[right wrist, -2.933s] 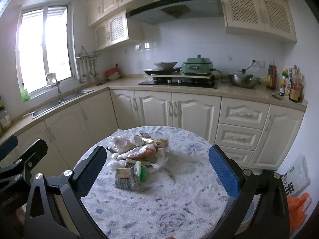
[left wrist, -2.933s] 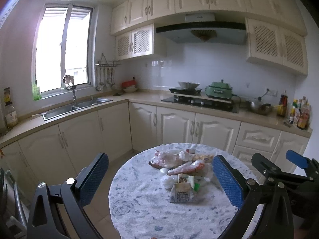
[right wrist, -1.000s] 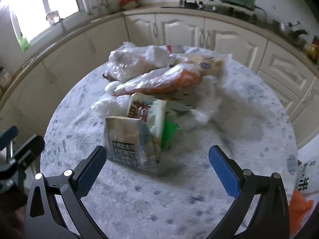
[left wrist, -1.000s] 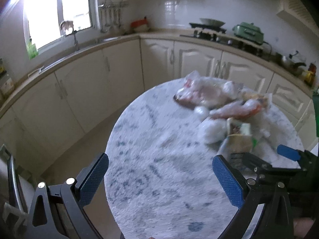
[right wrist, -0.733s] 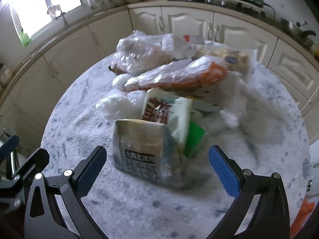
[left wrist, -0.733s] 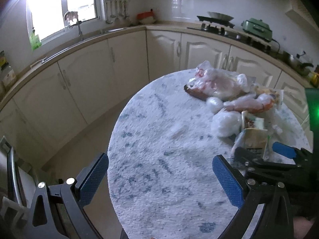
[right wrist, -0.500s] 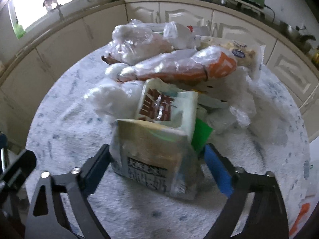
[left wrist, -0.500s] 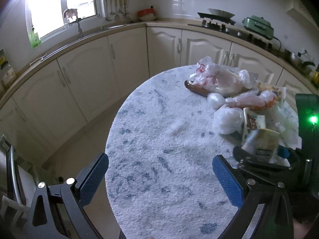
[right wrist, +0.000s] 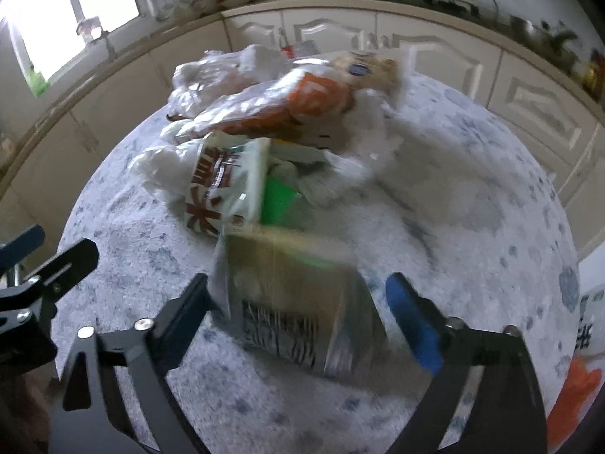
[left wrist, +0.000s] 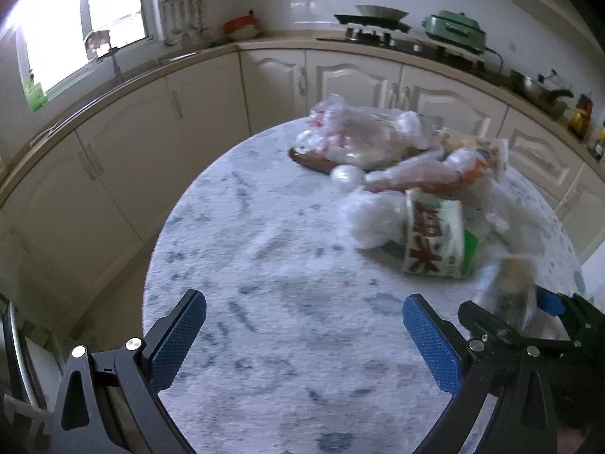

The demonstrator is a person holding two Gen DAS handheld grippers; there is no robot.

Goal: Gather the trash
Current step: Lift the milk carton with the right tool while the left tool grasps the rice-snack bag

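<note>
Tan packet (right wrist: 295, 302) now clamped in right gripper (right wrist: 298, 302).

Blown-out daylight from the window (left wrist: 87, 26) at upper left, bowed fisheye edges, motion-smeared carton (right wrist: 298, 302).

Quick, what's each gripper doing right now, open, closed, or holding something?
Left gripper: open, nothing between its jaws, above the table.
Right gripper: jaws closed on the tan snack packet, though motion blur hides how firm the grip is.
</note>
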